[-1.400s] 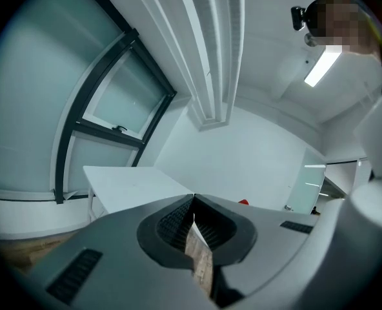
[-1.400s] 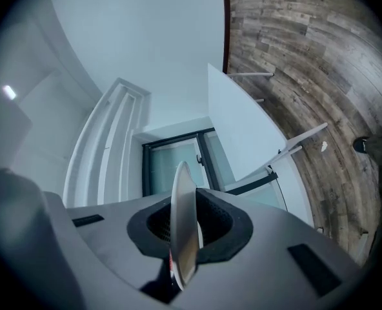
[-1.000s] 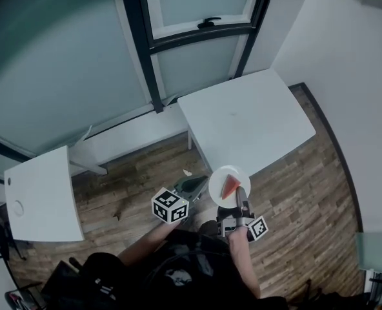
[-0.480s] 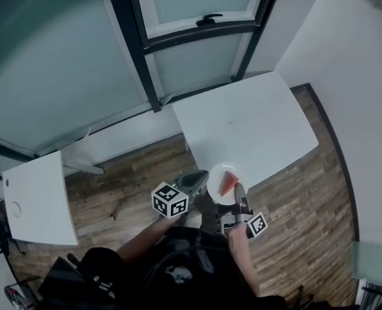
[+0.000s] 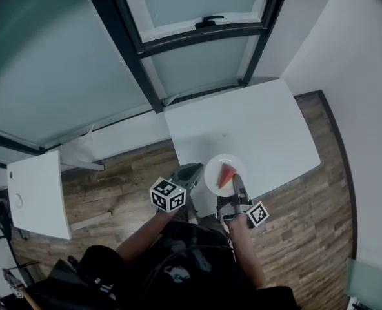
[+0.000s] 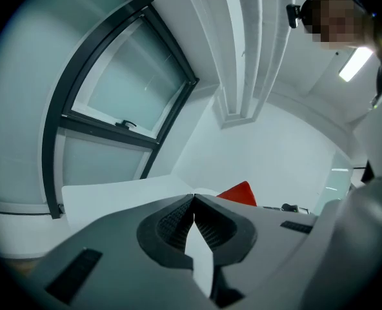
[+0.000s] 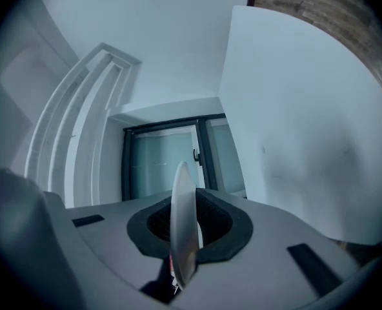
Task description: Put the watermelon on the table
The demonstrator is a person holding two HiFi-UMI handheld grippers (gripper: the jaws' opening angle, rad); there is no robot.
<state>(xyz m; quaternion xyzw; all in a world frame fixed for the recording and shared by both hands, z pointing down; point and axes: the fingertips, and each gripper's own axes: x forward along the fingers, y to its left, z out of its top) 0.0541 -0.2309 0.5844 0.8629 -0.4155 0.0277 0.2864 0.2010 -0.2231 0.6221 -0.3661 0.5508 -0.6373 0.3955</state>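
— Counting slices first: how many?
— One watermelon slice, lying on one white plate over the near edge of the bench.
— Grippers?
— Two. The right gripper pinches the plate's rim. The left gripper hangs beside the plate, jaws pressed together on nothing.
— Benches?
— Two, well apart. The second bench is far left.

The grey right gripper has its jaws pressed on a thin white round plate, seen edge-on and standing upright between the dark ribbed pads. Beyond the jaws lies a broad white flat surface, filling the right side. Behind the plate is a dark-framed frosted glass window with a small black handle. Brown wooden plank floor shows at the top right.
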